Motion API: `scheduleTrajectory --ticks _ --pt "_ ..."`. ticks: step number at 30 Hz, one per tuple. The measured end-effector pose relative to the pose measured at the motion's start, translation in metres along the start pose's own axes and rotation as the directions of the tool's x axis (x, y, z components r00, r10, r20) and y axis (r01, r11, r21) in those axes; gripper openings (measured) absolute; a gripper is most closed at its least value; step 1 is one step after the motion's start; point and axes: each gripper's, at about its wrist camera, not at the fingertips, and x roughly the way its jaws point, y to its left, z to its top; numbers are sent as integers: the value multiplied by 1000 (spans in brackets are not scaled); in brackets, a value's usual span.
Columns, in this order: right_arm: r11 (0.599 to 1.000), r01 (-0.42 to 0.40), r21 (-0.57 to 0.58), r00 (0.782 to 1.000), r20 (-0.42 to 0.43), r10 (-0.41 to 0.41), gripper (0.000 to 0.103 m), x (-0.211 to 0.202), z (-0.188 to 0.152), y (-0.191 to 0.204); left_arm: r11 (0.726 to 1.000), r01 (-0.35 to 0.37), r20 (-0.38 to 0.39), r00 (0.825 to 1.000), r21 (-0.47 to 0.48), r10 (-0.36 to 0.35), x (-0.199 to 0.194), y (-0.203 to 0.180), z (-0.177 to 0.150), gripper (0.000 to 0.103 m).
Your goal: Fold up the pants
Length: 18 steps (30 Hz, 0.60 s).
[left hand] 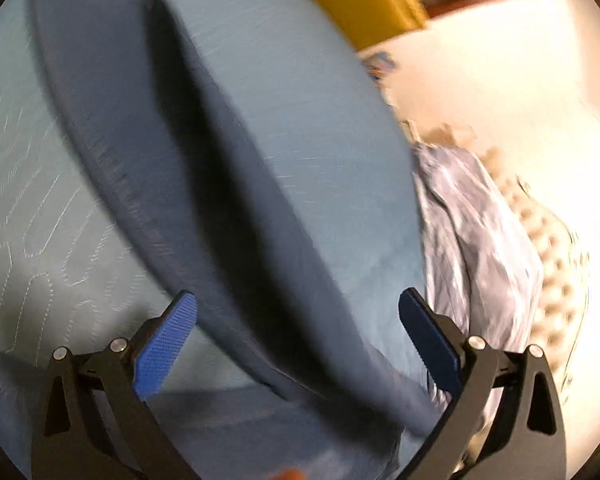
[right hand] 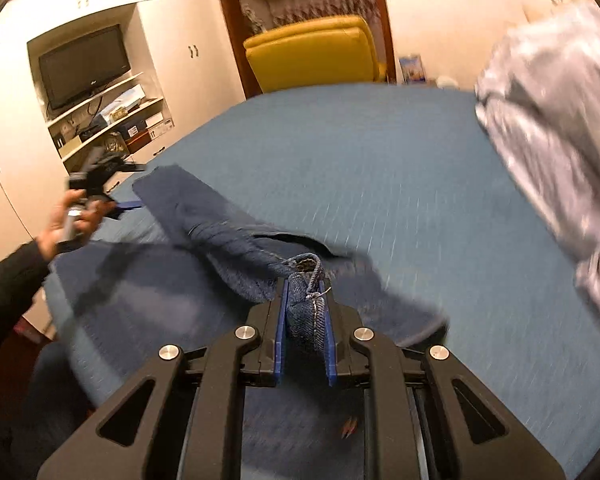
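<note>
Right tool [right hand: 305, 312] clamps jeans [right hand: 204, 216] hem; left tool [left hand: 298, 340] released at nine o'clock; folding barely begun.

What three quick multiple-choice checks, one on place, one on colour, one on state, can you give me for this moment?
1. Where is the grey bundle on the bed, in the right wrist view?
A. Right side
B. Left side
C. On the chair

2. What colour is the chair?
A. Red
B. Yellow
C. White

3. What is the right gripper doing?
A. Open over bare bed
B. Shut on nothing
C. Shut on the pants

Answers:
1. A, the grey bundle lies along the bed's right edge.
2. B, the chair beyond the bed is plainly yellow.
3. C, a denim fold sits pinched between its blue pads, while the left gripper is open.
</note>
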Motion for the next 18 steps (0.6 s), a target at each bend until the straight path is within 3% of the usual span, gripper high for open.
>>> scheduleTrajectory --ticks 2,4,7,9,12,13,18 --pt "999 4 37 1000 -12 -4 17 0 -8 -3 993 30 -20 999 -118 -33 13 37 1 80" --pt "999 3 52 1000 -11 -2 17 -3 -8 -7 984 47 -14 999 -175 -50 15 55 3 73" --pt "998 9 55 1000 -3 -8 17 -6 3 -8 977 44 21 999 -208 -40 13 67 11 66" --pt "999 14 41 1000 4 -14 17 -6 12 -11 969 93 40 995 -230 -86 9 69 15 57" --pt "999 18 35 1000 13 -19 17 -9 19 -11 963 106 40 994 -247 -99 6 66 19 48" --pt "999 18 37 1000 16 -18 17 -10 21 -13 957 119 35 993 -264 -113 4 64 20 40" --pt "999 4 38 999 39 -5 17 -16 28 -17 952 102 -11 994 -287 -110 10 61 19 39"
